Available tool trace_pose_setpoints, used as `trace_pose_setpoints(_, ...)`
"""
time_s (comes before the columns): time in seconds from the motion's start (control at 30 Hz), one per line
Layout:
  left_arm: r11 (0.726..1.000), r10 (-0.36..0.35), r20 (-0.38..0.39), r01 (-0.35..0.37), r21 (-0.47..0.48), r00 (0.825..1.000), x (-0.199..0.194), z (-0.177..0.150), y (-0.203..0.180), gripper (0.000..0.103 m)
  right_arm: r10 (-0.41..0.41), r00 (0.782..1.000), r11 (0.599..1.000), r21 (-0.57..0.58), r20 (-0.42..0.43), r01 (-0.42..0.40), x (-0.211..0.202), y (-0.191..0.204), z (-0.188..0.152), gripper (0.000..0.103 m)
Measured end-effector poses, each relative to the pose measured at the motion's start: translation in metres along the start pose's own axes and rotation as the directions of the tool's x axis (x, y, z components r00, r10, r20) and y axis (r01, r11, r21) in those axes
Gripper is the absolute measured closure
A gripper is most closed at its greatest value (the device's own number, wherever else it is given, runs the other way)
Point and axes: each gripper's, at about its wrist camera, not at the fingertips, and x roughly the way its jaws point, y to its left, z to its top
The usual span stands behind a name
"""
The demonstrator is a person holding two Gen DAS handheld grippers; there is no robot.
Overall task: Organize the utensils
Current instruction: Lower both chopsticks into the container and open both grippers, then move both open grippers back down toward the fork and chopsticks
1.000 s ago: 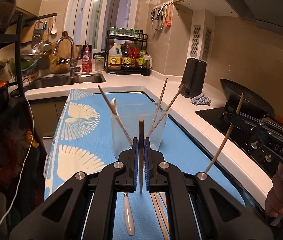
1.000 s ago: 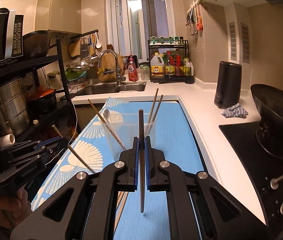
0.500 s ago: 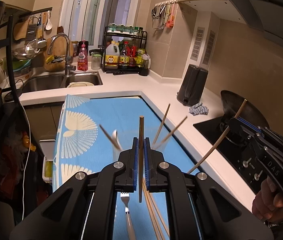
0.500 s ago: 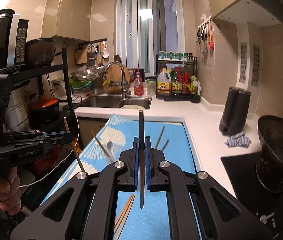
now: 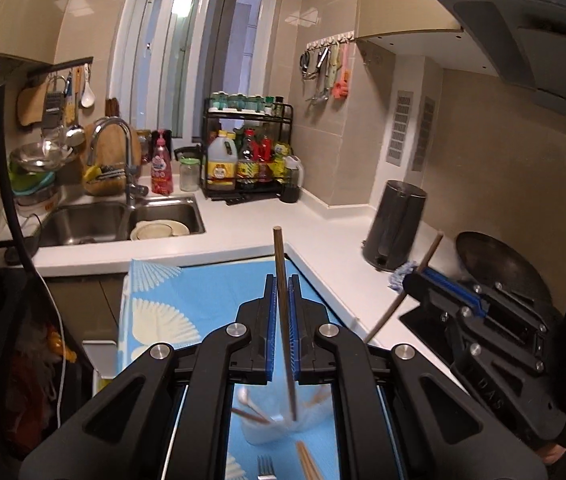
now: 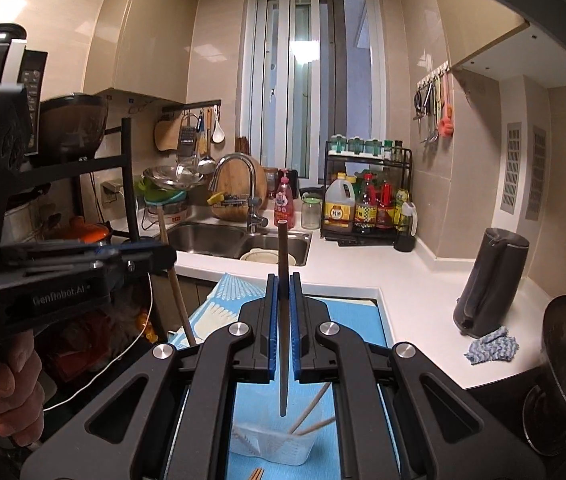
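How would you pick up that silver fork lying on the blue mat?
Only the tines of the silver fork show, at the bottom edge of the left wrist view, lying flat on the blue mat. I would probably come straight down from above and pinch the thin neck just behind the tines, across its narrow width; the handle is hidden.

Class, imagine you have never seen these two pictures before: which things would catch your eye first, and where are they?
First, the left gripper in the foreground, shut on an upright chopstick, and the right gripper likewise shut on a darker chopstick. Below both, on the blue mat, stands a clear cup already holding chopsticks. Behind them a steel sink sits under the window.
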Motion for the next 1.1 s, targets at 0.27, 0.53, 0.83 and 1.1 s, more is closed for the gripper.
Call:
trace_pose_setpoints(0.27, 0.999, -0.038, -0.043, 0.037, -0.037, 0.998, 0.035, -0.004, 0.011, 0.098, 0.007, 0.995, 1.000, 0.024, -0.097, -0.005, 0.050, -0.017, -0.039, 0.097)
trace_pose_setpoints(0.53, 0.998, -0.056, 0.054, 0.058, -0.031, 0.997, 0.017, 0.018, 0.002, 0.098, 0.017, 0.995, 0.999, 0.041, -0.096, -0.013, 0.051, -0.023, -0.041, 0.097)
trace_pose_setpoints(0.83, 0.999, 0.001, -0.116, 0.005, 0.050, 0.993, 0.077, -0.027, -0.002, 0.097, 0.024, 0.986, 0.999, 0.047, -0.166, -0.016, 0.061, -0.025, -0.059, 0.082)
trace_pose_setpoints(1.1, 0.999, -0.035, -0.048, 0.036, 0.015, 0.998, 0.023, -0.039, -0.004, 0.075, 0.005, 0.994, 0.998, 0.060, -0.110, 0.001, 0.013, -0.027, -0.055, 0.066)
